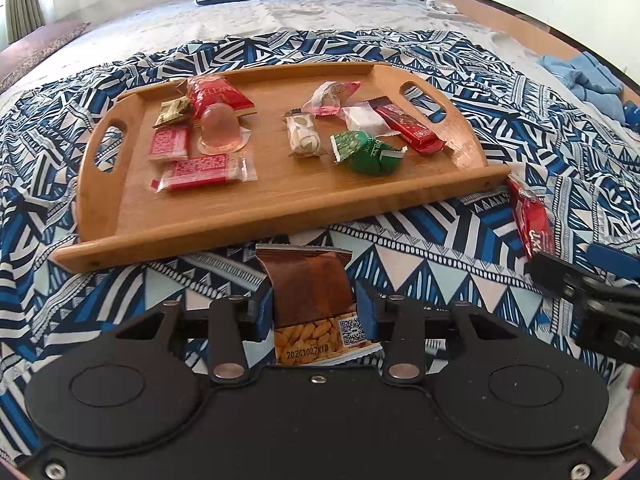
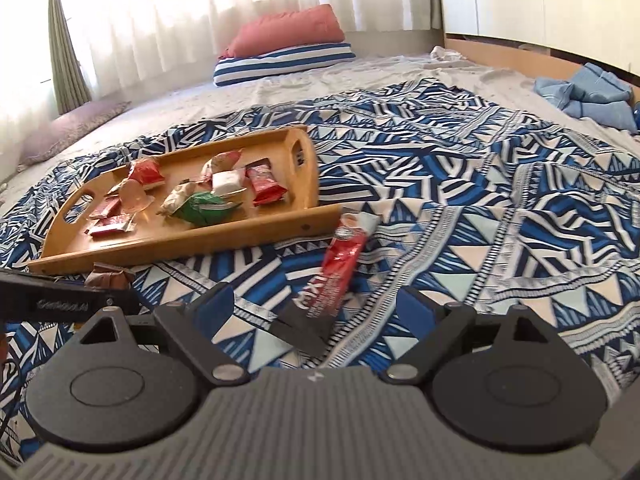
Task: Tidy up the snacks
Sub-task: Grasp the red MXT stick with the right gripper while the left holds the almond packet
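most snacks are already laid on the tray (two loose groups). a brown pack is pinched by the left gripper just short of the tray. right gripper is spread wide w/ nothing held; red pack left on blanket beside tray.

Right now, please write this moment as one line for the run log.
left gripper: shut on brown snack packet | right gripper: open, red snack packet lying between fingers on blanket | wooden tray: holds sorted snacks
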Motion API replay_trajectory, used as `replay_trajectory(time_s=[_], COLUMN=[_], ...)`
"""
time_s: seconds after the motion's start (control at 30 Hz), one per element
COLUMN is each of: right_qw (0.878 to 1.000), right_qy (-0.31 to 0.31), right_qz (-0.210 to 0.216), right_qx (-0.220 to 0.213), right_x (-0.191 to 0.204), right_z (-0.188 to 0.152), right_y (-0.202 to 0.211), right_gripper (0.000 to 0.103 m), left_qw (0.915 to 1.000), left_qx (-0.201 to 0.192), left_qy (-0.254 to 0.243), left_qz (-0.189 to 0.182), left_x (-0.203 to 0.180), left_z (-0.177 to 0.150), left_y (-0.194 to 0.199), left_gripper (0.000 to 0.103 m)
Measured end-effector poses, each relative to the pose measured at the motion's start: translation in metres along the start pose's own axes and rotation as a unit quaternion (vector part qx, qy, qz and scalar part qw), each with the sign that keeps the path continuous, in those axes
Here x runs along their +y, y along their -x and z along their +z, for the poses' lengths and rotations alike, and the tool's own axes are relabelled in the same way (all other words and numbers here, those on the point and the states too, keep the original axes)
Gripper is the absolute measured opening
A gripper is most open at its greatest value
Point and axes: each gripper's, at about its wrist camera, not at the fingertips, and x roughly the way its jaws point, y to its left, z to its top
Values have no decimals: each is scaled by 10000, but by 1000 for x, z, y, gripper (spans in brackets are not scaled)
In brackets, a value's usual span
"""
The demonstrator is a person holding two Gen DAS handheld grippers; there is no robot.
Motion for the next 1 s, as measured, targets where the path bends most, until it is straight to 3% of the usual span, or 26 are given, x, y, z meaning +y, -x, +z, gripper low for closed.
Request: replay_trajectory(time_s=[0.43, 0.6, 0.67, 0.77, 1.0], right_qw=[9988, 9982, 9983, 9984, 9985], right_qy=[324, 453, 458, 445, 464], right_qz=[-212, -261, -260, -242, -249], right_qx=[300, 284, 263, 235, 156], right_x=[22, 24, 23, 22, 21], right_z=[-4, -7, -6, -5, -6], right_y=[-31, -30, -29, -29, -26], right_gripper=[94, 78, 63, 52, 47], left_qw=[9999, 9998, 9998, 9997, 9996], left_qx=[-56, -66, -83, -108, -104], left_qy=[94, 172, 191, 204, 220], left_qz=[-60, -76, -72, -95, -118], left_x=[22, 30, 32, 33, 34], left_z=[-9, -9, -9, -9, -11], left_y=[25, 27, 28, 30, 30], left_gripper=[39, 39, 39, 39, 39])
